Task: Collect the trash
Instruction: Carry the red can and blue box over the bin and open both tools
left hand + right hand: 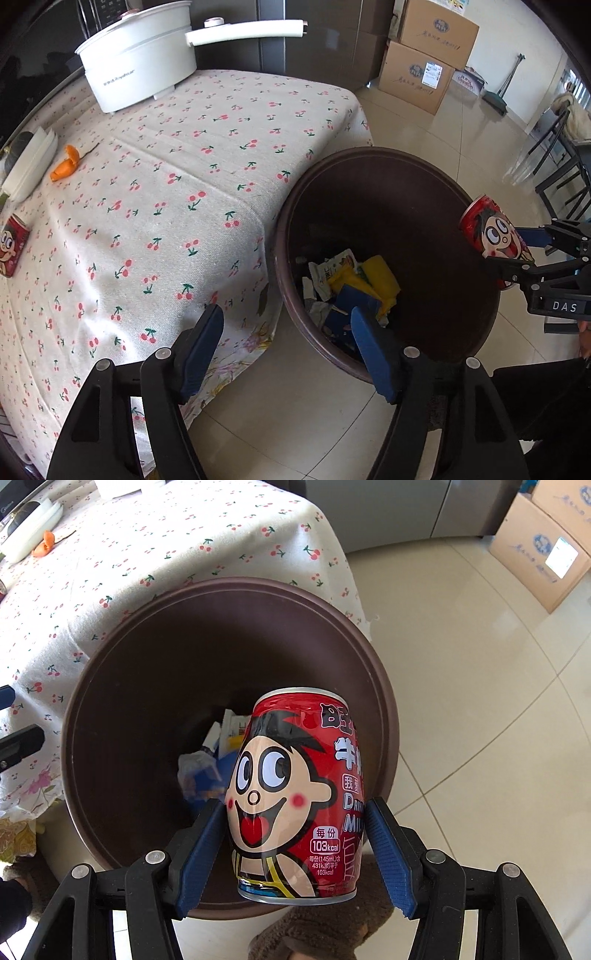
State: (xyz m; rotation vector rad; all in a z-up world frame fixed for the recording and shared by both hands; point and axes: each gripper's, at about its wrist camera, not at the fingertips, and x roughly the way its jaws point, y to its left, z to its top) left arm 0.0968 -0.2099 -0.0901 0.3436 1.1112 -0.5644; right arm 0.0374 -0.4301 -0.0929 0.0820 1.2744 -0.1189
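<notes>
on the far left of the cherry-print tablecloth (192, 155), seen from the left wrist, a second red milk can (13, 245) lies near the cloth's edge, with a scrap of orange peel (65, 163) just beyond it and a white electric pot (140, 62) at the far side. moving right, the left gripper (286, 338) hangs with its blue pads spread and nothing between them, one pad over the table's near corner and the other over the rim of the brown trash bin (291, 206); wrappers and yellow and blue scraps (354, 284) lie at the bin's bottom. further right, the right gripper (295, 849) has its pads pressed on either side of a red cartoon-face can (295, 797), carried tilted above the bin's mouth, toward its right side; from the right wrist the can stands well inside the bin's rim (110, 635). the step in hand looks like the drop: one piece of trash is over the bin and not yet released. the next move would call for spreading the right pads so the can falls clear inside the rim, perhaps after easing it a little toward the bin's middle since it sits close to the right wall. after that, the empty left gripper would be the natural one to go back left for the can and peel left on the cloth.
</notes>
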